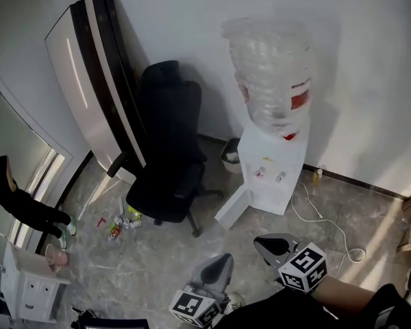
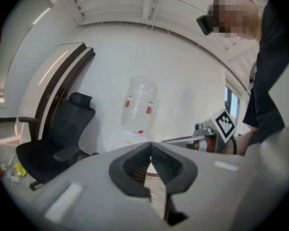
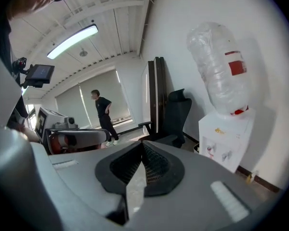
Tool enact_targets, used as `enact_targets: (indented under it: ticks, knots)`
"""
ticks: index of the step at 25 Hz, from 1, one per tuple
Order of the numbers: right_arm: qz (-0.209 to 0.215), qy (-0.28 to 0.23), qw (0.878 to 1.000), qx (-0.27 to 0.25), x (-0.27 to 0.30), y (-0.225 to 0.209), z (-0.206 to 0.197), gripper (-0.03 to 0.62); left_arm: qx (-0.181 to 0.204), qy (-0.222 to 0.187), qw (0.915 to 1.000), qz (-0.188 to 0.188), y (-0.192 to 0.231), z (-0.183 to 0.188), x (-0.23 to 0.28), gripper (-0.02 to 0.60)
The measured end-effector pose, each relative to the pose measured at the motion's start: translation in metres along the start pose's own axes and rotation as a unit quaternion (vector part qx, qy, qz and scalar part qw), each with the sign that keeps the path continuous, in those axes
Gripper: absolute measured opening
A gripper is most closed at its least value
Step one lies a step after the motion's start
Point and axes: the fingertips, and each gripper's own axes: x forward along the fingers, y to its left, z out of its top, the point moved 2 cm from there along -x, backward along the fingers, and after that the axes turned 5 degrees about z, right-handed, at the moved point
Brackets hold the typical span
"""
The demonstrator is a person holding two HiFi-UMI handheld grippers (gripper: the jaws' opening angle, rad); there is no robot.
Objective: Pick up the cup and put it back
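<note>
In the head view a small pinkish cup-shaped thing stands at the far left, at the top corner of a white cabinet; it is too small to make out further. My left gripper and right gripper hang side by side at the bottom centre, pointing towards the water dispenser, far from that cup. In its own view the left gripper has its pads meeting at the tips, with nothing between them. The right gripper is likewise shut and holds nothing.
A large clear bottle tops the white dispenser. A black office chair stands left of it, with panels leaning on the wall. A bin, floor litter and a white cable lie around. A person in black stands at the left.
</note>
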Motion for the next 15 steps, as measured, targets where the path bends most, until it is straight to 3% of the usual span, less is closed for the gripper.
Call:
enact_targets:
  ticks: [4,7,11,15]
  knots:
    - [-0.06,-0.019,0.998,0.03,-0.014,0.06,-0.029,0.008,0.037,0.011,0.9982,-0.047,0.0,-0.014,-0.046,0.003]
    - [-0.1,-0.028,0.994,0.046,-0.024,0.094,-0.046,0.008,0.028,0.03,0.9965,-0.073,-0.005,-0.025,-0.074,0.003]
    - [-0.128,-0.049,0.989,0.061,-0.045,0.127,-0.056,0.008,0.017,0.054,0.9925,-0.108,-0.022,-0.037,-0.103,0.003]
    - [-0.137,-0.062,0.987,0.065,-0.07,0.144,-0.065,0.008,0.024,0.072,0.9908,-0.112,-0.044,-0.05,-0.111,0.003]
